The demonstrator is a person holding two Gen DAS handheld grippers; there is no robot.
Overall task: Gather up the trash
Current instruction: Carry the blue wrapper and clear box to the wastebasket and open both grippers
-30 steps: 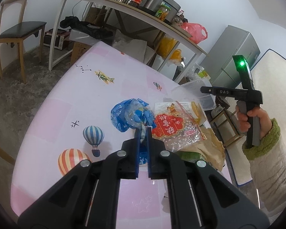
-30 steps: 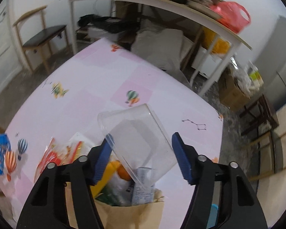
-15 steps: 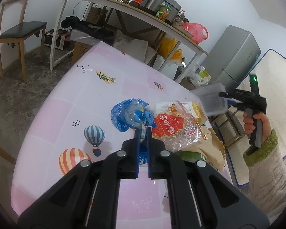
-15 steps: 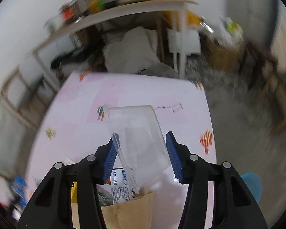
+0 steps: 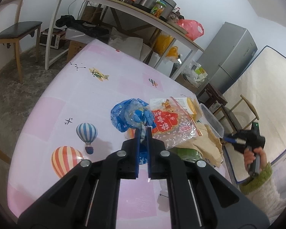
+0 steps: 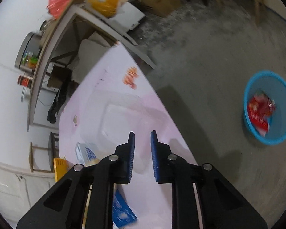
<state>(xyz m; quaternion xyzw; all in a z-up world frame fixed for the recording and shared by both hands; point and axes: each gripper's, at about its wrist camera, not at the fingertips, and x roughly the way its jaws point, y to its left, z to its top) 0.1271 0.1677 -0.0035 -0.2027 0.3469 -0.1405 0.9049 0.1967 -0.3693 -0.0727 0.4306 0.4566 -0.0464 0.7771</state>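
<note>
Left gripper: jaws clamped on a twist of the blue plastic bag lying on the pink table, unchanged.
Right gripper: jaws have just been closing, narrow gap, nothing between them (the clear container it carried now lies on the table beyond its tips).
Red snack packet: Chinese characters, unreadable.
Blue basin: on floor, red wrapper inside.

Illegible red characters on snack bag
</note>
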